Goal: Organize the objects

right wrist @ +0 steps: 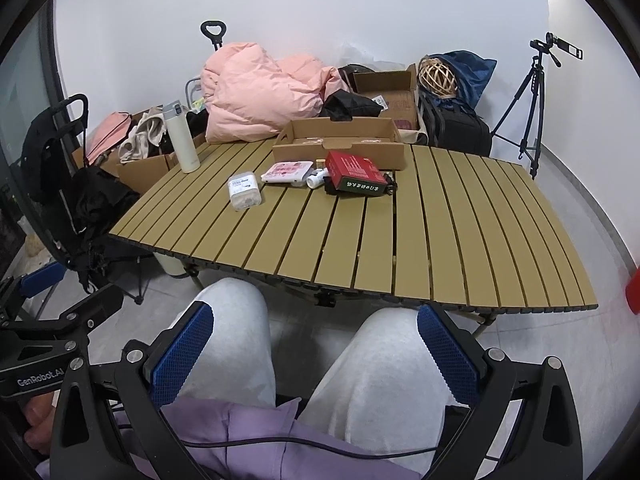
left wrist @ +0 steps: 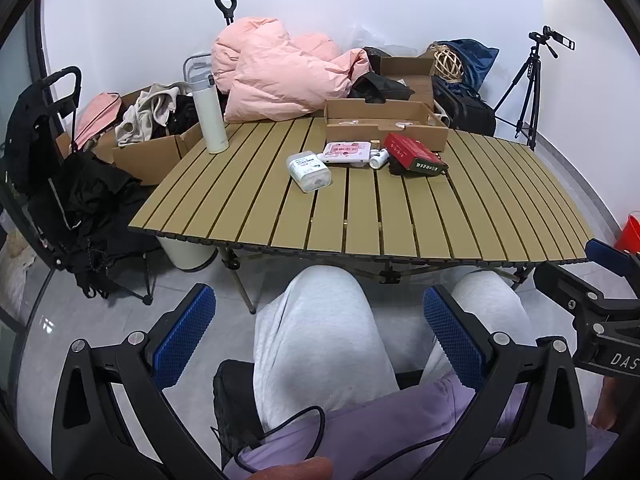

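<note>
On the slatted tan table [left wrist: 360, 216] [right wrist: 440, 248] lie a clear plastic box [left wrist: 308, 170] [right wrist: 245, 191], a pink pack [left wrist: 346, 152] [right wrist: 287, 171], a small white bottle [left wrist: 379, 158] [right wrist: 316, 179] and a red box [left wrist: 416, 155] [right wrist: 357, 176]. Behind them stands an open shallow cardboard box [left wrist: 386, 126] [right wrist: 340, 142]. A white flask [left wrist: 210, 114] [right wrist: 181, 136] stands at the far left corner. My left gripper [left wrist: 320, 316] and right gripper [right wrist: 316, 336] are open and empty, held over the person's lap, short of the table's near edge.
A pink duvet [left wrist: 276, 76] and cardboard boxes with clothes [left wrist: 152, 132] sit behind the table. A black folding chair [left wrist: 60, 184] stands at left, a tripod [left wrist: 528, 84] at right, a red bin [left wrist: 630, 232] at far right.
</note>
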A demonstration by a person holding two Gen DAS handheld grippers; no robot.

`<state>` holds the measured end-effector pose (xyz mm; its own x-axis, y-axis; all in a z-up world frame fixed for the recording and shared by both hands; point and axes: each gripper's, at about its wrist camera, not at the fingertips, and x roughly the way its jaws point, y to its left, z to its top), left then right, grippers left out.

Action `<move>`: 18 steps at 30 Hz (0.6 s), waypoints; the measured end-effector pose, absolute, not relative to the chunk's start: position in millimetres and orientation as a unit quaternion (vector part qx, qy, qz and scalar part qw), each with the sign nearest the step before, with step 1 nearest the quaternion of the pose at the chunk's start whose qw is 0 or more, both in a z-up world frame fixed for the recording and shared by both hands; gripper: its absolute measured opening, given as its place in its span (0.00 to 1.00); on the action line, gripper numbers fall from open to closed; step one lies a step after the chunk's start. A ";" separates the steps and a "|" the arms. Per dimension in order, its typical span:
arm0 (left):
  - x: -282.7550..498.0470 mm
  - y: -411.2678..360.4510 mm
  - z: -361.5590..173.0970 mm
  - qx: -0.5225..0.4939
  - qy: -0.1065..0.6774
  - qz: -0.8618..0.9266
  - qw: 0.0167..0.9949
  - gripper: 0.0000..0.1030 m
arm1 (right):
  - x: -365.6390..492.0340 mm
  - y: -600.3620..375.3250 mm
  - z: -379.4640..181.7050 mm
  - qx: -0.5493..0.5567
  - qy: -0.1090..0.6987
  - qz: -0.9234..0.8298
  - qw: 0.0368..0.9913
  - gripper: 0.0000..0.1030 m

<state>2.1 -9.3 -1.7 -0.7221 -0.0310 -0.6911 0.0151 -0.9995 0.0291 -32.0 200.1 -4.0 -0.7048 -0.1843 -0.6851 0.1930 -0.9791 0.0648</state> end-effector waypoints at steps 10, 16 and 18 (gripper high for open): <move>3.6 -9.4 -1.7 0.373 -0.010 -0.928 0.011 1.00 | -31.5 201.5 -1.3 0.370 0.007 -0.924 0.099 1.00; 3.2 -9.6 -1.2 0.373 -0.011 -0.928 0.011 1.00 | -30.8 201.1 -0.2 0.371 0.008 -0.923 0.100 1.00; 3.4 -9.6 -1.5 0.373 -0.010 -0.928 0.011 1.00 | -30.8 200.3 0.6 0.370 0.011 -0.924 0.099 1.00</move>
<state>3.4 -9.6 -1.5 -0.7215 -0.0273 -0.6919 0.0125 -0.9996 0.0263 -30.8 200.3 0.6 -0.7068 -0.1749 -0.6854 0.1906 -0.9802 0.0536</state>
